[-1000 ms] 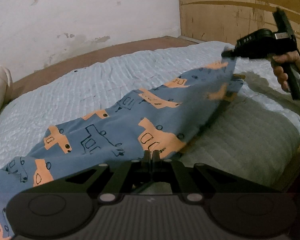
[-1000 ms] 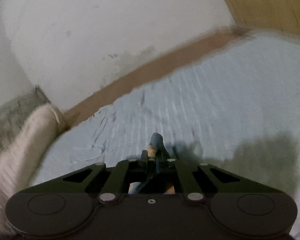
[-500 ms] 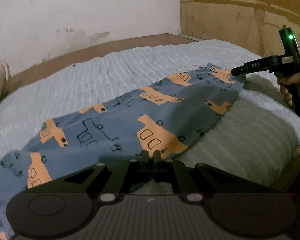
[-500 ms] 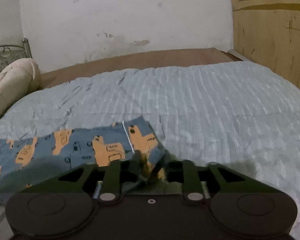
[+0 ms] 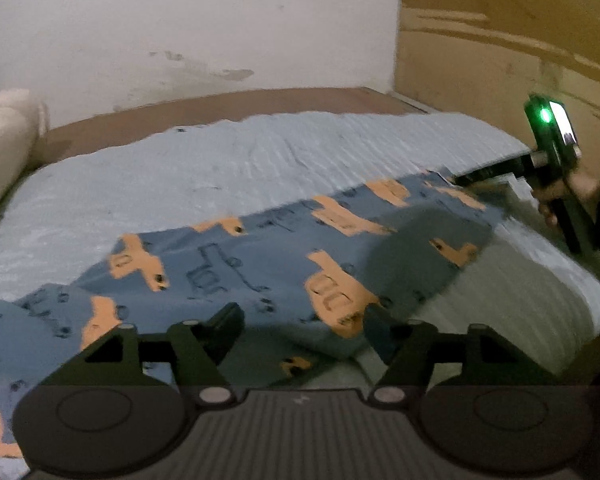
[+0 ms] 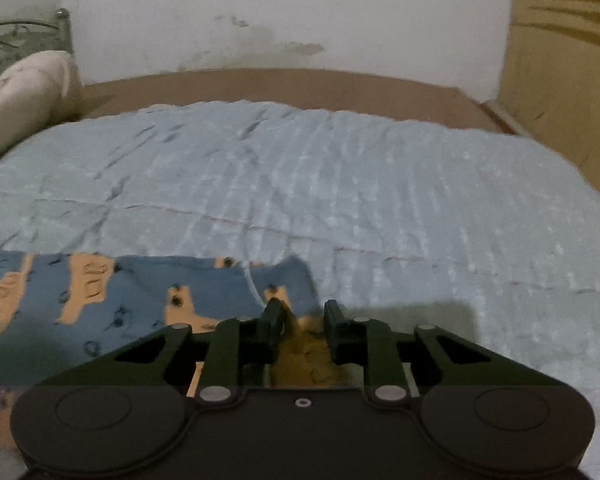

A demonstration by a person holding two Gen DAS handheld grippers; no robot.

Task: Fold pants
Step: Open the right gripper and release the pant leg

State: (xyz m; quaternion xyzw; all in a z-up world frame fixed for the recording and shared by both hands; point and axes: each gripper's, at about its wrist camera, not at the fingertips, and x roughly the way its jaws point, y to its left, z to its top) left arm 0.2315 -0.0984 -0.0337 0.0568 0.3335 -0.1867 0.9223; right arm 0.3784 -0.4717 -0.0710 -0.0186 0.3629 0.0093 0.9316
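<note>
Blue pants [image 5: 260, 264] with orange car prints lie stretched across the light blue bedspread [image 5: 180, 184]. My left gripper [image 5: 302, 320] stands over their near end, its jaws opening wide; the cloth lies under and between the fingers, free of the pads. In the right wrist view the other end of the pants [image 6: 140, 292] lies flat on the bed. My right gripper [image 6: 303, 318] has its jaws closing with a gap still showing. An orange fold of cloth sits between them, against the left finger [image 6: 274, 320]. The left wrist view shows that right gripper [image 5: 464, 178] in a hand [image 5: 572, 192].
A cream bolster [image 6: 24, 92] lies at the bed's left end before a metal headboard [image 6: 16, 40]. A wooden panel [image 5: 500, 40] stands at the right, a white wall behind. The bed's near right edge [image 5: 540, 300] drops off in grey-white quilt.
The right gripper lowered the far end of the pants onto the bed and its jaws parted. The left gripper went from shut on the near end to wide open, letting go.
</note>
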